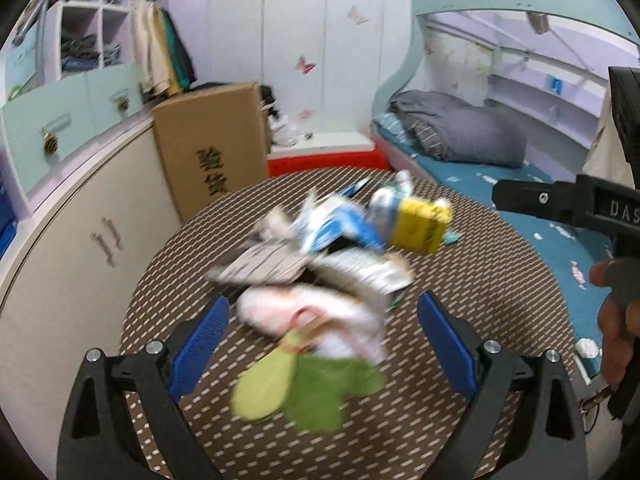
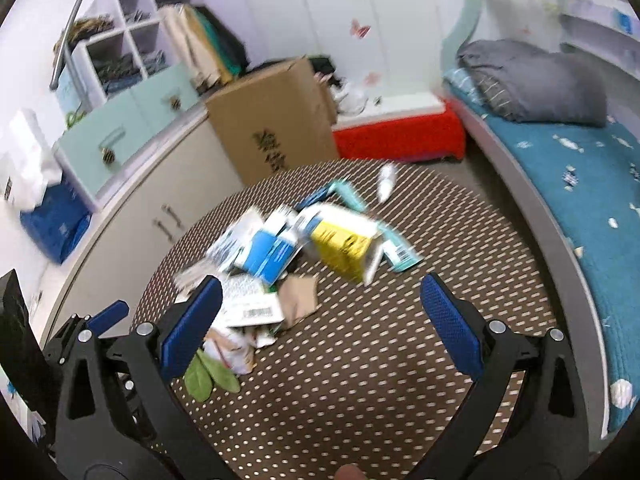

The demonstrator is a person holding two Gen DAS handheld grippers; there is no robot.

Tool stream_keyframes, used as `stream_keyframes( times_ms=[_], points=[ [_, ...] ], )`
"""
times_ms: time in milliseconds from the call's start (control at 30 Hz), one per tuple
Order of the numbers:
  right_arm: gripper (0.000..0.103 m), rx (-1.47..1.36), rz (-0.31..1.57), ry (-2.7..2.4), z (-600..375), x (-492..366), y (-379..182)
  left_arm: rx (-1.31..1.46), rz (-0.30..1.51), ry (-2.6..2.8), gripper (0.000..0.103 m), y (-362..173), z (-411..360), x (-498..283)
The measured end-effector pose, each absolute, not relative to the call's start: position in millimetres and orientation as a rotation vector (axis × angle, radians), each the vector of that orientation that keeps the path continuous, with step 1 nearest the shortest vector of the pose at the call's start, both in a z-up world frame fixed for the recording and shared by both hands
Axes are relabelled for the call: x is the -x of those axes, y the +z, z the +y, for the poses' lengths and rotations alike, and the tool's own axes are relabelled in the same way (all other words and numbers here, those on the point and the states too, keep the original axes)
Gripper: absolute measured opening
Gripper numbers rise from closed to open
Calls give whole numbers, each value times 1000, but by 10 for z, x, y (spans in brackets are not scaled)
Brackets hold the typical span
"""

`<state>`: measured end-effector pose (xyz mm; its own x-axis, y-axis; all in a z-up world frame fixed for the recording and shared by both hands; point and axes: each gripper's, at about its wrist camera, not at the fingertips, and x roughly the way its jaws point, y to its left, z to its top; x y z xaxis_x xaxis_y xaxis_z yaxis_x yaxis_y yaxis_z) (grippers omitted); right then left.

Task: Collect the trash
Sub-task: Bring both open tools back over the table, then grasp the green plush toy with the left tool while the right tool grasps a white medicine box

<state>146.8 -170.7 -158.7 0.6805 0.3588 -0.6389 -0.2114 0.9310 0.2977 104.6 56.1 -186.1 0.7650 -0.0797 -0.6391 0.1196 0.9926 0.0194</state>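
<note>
A heap of trash lies on a round brown dotted table (image 1: 480,280). It holds a yellow box (image 1: 420,224), blue and white cartons (image 1: 332,228), a pink-white wrapper (image 1: 316,316) and green leaf-shaped scraps (image 1: 308,388). My left gripper (image 1: 322,340) is open, its blue pads either side of the pink wrapper and green scraps. My right gripper (image 2: 320,320) is open above the table (image 2: 380,360), with the yellow box (image 2: 344,244), blue cartons (image 2: 268,252), a brown paper scrap (image 2: 298,300) and a barcoded white wrapper (image 2: 248,304) ahead. The frames are motion-blurred.
A cardboard box (image 1: 212,144) and a red-sided platform (image 1: 328,160) stand behind the table. Beige cabinets (image 1: 80,232) are at the left, a bed with a teal sheet (image 2: 580,184) and grey pillow (image 2: 540,84) at the right. The right gripper's body (image 1: 560,200) shows at the right edge.
</note>
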Motion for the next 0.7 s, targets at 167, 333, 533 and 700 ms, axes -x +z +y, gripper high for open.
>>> stream_keyframes(
  times_ms=[167,333,533,700],
  points=[
    [97,-171,823,387,-1360,-1603,-1809,-54,735,-72,93,-2055,803,-1040],
    [97,-156,874,434,-1119,-1740,-2011,-36,771,-65,93,-2208,921,-1090],
    [79,-134,932,472,-906,-1947,-2224,-40,815,-84,93,-2392,923,-1216],
    [54,-131,963,506,-862,-1952,-2295,-36,845,-127,75,-2482,859,-1288]
  ],
)
